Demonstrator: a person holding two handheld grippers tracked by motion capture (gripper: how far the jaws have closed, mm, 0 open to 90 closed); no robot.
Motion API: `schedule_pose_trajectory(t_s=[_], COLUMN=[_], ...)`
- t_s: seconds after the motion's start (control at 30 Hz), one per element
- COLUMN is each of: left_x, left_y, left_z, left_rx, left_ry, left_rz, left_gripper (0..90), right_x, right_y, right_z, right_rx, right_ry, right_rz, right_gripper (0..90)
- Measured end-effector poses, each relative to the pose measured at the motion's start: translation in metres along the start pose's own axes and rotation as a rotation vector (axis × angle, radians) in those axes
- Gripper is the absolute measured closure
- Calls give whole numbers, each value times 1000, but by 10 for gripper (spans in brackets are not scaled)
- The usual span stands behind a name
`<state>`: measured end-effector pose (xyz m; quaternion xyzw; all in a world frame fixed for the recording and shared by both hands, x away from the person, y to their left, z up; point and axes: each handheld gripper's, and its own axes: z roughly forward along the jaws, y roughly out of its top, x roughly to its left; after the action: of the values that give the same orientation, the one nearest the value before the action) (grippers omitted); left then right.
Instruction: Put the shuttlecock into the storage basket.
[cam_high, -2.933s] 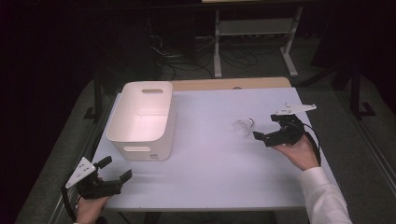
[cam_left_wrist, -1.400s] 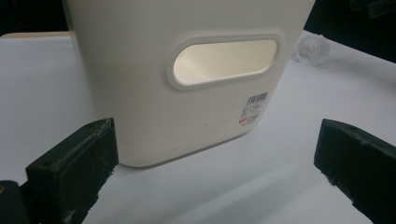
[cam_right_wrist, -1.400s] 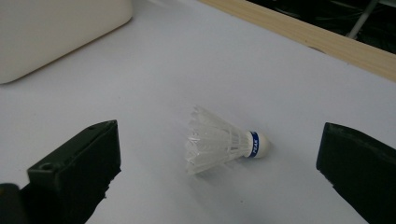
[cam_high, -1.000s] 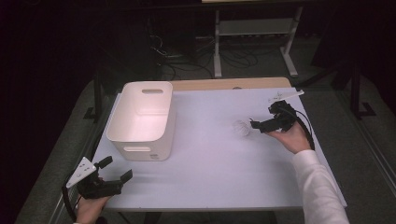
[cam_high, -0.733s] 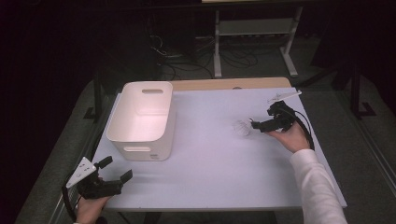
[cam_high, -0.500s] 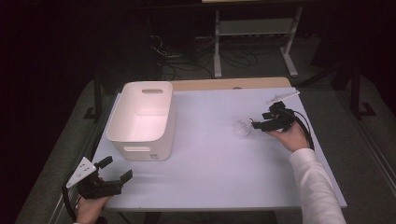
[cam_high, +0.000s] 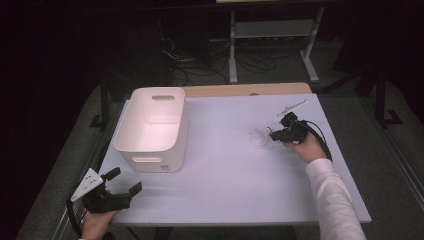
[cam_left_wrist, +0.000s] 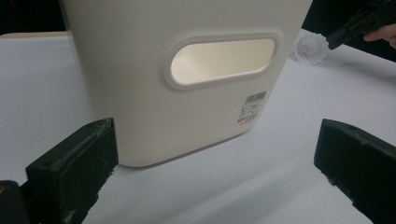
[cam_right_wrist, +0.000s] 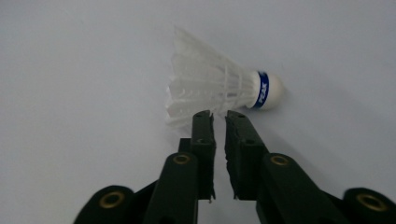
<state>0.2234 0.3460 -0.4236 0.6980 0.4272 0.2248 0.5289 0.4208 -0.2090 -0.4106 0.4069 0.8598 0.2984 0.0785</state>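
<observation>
White feathered shuttlecock (cam_right_wrist: 219, 88) is seen lying on the pale counter (cam_high: 235, 165), just beyond the nearly clenched, empty right claw (cam_right_wrist: 218, 116); the left claw (cam_left_wrist: 210, 158) is held released.

On the bench (cam_high: 225, 190), the storage bin (cam_high: 155, 127) stands at the left and the shuttlecock (cam_high: 258, 136) lies well to its right. The right gripper (cam_high: 272, 134) sits just right of the shuttlecock; the left gripper (cam_high: 125, 182) is at the near-left corner, before the bin.
</observation>
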Motion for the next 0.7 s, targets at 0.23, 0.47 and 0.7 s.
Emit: schedule_pose_trajectory(t_s=[0.23, 0.47, 0.7], left_x=[0, 0, 0], left_y=[0, 0, 0], left_z=[0, 0, 1], left_rx=[5, 9, 7], left_ry=[4, 4, 2], left_rz=[0, 6, 6], left_gripper=[0, 0, 0], right_x=[0, 4, 5], right_y=[-1, 1, 3], right_z=[15, 23, 27], right_rx=[72, 81, 42], right_ry=[57, 99, 100], right_rz=[-10, -20, -19], right_gripper=[883, 883, 883])
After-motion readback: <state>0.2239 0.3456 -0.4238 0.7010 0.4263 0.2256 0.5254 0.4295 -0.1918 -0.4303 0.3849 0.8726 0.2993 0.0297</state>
